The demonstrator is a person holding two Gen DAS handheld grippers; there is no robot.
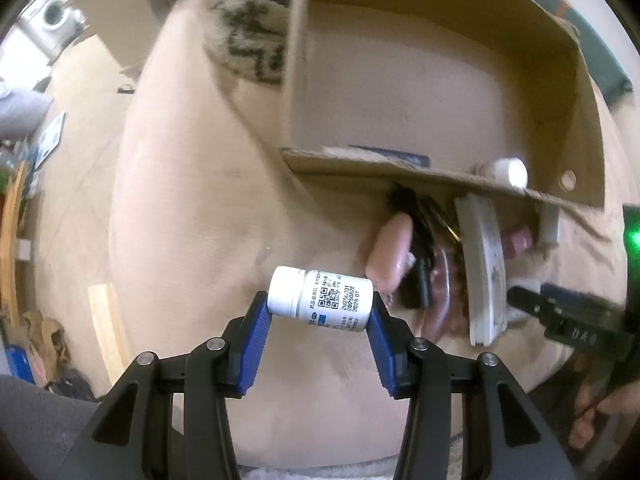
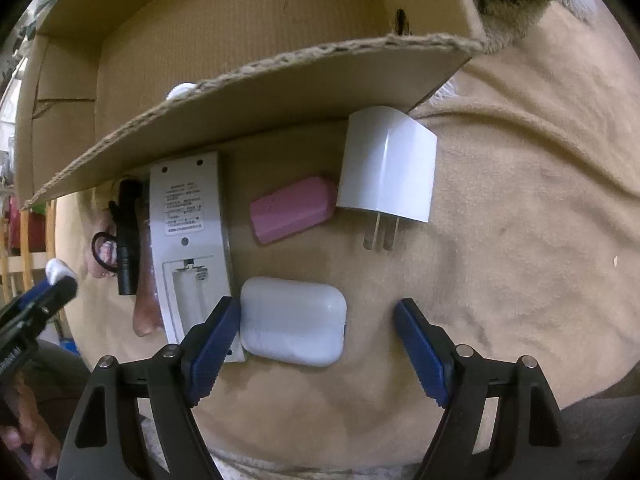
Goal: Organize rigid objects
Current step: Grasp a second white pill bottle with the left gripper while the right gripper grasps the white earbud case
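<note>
1. The left hand-held gripper (image 1: 320,306) is clamping a white pill bottle (image 1: 320,299) end to end, carrying it above the tan blanket (image 1: 192,200) toward the cardboard box (image 1: 400,80).
2. The right hand-held gripper (image 2: 316,326) is spread wide around a white earbud case (image 2: 294,320), not yet gripping.
3. The box is already holding a few things; a charger (image 2: 386,164), pink block (image 2: 292,208), remote (image 2: 188,240) and black flashlight (image 2: 128,236) are waiting outside it.
</note>
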